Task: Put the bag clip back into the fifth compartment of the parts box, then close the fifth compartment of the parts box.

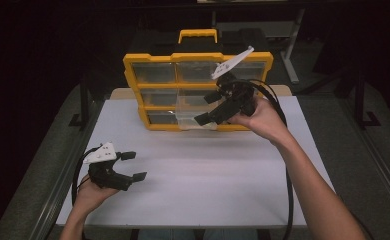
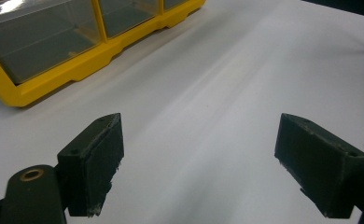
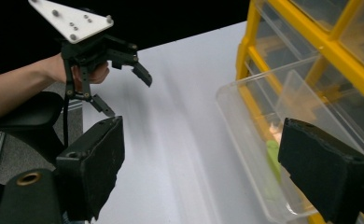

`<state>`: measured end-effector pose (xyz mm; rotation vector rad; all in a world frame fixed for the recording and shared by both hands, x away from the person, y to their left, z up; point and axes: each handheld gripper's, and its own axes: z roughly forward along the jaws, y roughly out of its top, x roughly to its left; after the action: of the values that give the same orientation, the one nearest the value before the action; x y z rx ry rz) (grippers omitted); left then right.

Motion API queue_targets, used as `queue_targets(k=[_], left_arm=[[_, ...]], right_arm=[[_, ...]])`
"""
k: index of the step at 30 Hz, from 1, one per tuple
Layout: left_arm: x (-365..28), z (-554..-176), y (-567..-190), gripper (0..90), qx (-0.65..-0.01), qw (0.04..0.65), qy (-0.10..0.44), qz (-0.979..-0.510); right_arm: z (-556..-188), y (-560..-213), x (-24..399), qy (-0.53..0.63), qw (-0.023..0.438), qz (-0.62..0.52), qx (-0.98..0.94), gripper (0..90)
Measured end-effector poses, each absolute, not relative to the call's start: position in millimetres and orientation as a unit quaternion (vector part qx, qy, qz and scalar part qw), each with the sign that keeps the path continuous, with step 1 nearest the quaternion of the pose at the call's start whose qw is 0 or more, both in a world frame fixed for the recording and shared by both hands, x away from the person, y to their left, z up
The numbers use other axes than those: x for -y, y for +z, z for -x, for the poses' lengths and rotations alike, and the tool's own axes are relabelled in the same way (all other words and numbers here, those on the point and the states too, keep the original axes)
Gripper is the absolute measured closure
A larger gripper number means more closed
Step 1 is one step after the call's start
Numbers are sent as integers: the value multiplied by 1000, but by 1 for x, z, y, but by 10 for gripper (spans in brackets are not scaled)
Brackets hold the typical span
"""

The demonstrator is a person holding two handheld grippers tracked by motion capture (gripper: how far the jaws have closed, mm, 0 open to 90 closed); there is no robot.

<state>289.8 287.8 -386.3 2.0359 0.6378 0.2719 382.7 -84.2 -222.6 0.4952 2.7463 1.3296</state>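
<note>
One clear drawer [image 1: 193, 116] pulled out, long axis toward person

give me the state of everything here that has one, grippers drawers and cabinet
left gripper: open, nothing between the jaws, above the white table
right gripper: open, by the pulled-out drawer, gripping nothing
clear drawer: pulled partway out of the bottom row, something green and something orange inside
yellow drawer cabinet: upright at the far end of the table, handle on top
other drawers: pushed in
</note>
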Motion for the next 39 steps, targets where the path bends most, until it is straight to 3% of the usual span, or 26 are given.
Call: queue_targets(k=[14, 20, 39], left_arm=[[-284, -292, -390, 156, -256, 479, 103, -833], [-285, -291, -390, 156, -258, 483, 102, -830], [-284, -290, -387, 156, -259, 477, 106, -833]], right_arm=[[-366, -243, 74, 425, 3, -139, -894, 152], [-361, -251, 73, 416, 0, -135, -899, 236], [-359, -278, 68, 389, -24, -113, -914, 639]])
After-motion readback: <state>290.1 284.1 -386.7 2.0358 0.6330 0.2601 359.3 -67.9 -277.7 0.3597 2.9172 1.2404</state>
